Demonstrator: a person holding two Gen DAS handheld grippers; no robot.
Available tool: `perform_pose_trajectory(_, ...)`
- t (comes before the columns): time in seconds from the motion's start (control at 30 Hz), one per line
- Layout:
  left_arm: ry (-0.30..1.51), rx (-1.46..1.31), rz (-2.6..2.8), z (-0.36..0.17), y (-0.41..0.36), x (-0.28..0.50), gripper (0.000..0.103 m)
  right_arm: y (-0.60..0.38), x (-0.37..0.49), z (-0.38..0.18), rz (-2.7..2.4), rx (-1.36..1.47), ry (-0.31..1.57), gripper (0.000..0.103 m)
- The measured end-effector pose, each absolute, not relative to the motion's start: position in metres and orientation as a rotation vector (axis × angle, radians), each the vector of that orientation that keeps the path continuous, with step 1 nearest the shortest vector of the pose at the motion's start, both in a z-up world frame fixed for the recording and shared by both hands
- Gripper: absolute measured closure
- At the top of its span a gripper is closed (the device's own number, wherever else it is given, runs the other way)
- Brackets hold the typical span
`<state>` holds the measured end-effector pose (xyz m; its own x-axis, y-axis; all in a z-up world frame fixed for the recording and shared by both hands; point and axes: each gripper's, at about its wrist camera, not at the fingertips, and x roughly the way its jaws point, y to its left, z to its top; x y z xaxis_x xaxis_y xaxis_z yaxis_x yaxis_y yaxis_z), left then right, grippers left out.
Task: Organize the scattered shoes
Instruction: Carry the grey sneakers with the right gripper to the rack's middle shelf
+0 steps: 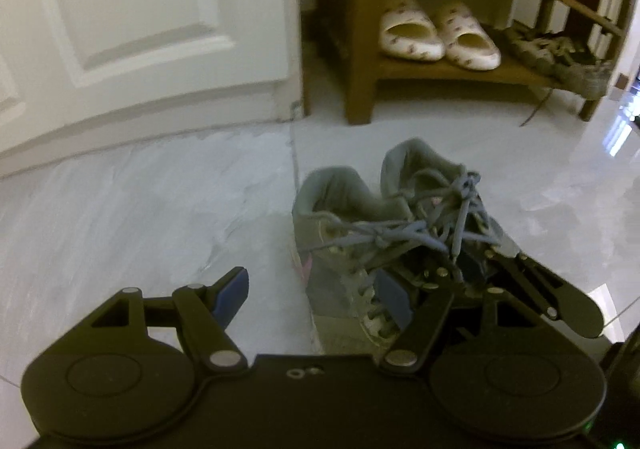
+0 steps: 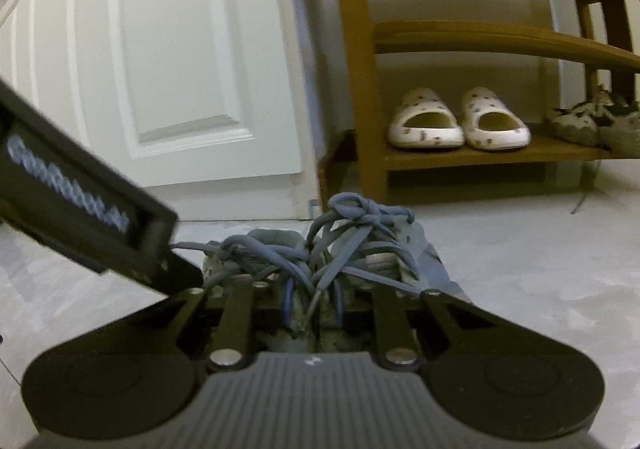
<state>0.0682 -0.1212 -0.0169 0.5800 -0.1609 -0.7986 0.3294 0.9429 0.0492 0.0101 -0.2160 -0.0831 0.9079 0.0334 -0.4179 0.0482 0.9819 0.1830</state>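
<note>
A pair of grey sneakers point(image 1: 360, 217) with blue-grey laces sits side by side over the pale tile floor, heels toward the shoe rack. My right gripper point(image 2: 312, 305) is shut on them. Its blue pads pinch the inner sides of both sneakers point(image 2: 320, 249) together under the tangled laces. The same gripper point(image 1: 472, 265) shows in the left wrist view, reaching in from the right. My left gripper point(image 1: 312, 281) is open wide. Its right pad rests by the toe of the nearer sneaker and its left pad hangs over bare floor.
A wooden shoe rack point(image 1: 360, 61) stands ahead against the wall, next to a white panelled door point(image 1: 140, 9). On its bottom shelf are white patterned slippers point(image 1: 436, 33) and worn dark sneakers point(image 1: 560, 53) with a lace trailing to the floor. The left tool's casing point(image 2: 80, 189) crosses the right view.
</note>
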Motion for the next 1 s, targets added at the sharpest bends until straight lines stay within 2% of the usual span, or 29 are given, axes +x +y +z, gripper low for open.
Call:
perform_pose_trajectory(0.17,0.913,0.208,-0.349,0.007,-0.151,0.068,0.031,-0.265,0.001,-0.073,-0.058,0.252,0.515,0.082)
perform_pose_trajectory(0.37,0.955,0.194,-0.39,0.036,-0.22,0.083,0.031,-0.335,0.008,-0.041,-0.031,0.097,0.624,0.082)
perform_pose_trajectory(0.5,0.969,0.247,-0.385,0.041,-0.27,0.086,0.031,-0.375,0.0,-0.019,-0.072,0.022,0.602,0.083)
perform_pose_trajectory(0.6,0.958,0.263,-0.384,0.045,-0.304,0.08,0.031,-0.399,-0.011,-0.012,-0.136,0.075,0.553,0.083)
perform_pose_trajectory(0.8,0.973,0.183,-0.325,0.075,-0.33,0.091,0.031,-0.45,-0.029,0.018,-0.171,0.124,0.492,0.083)
perform_pose_trajectory(1.0,0.925,0.174,-0.291,0.116,-0.343,0.108,0.031,-0.488,-0.007,0.064,-0.167,0.145,0.475,0.083)
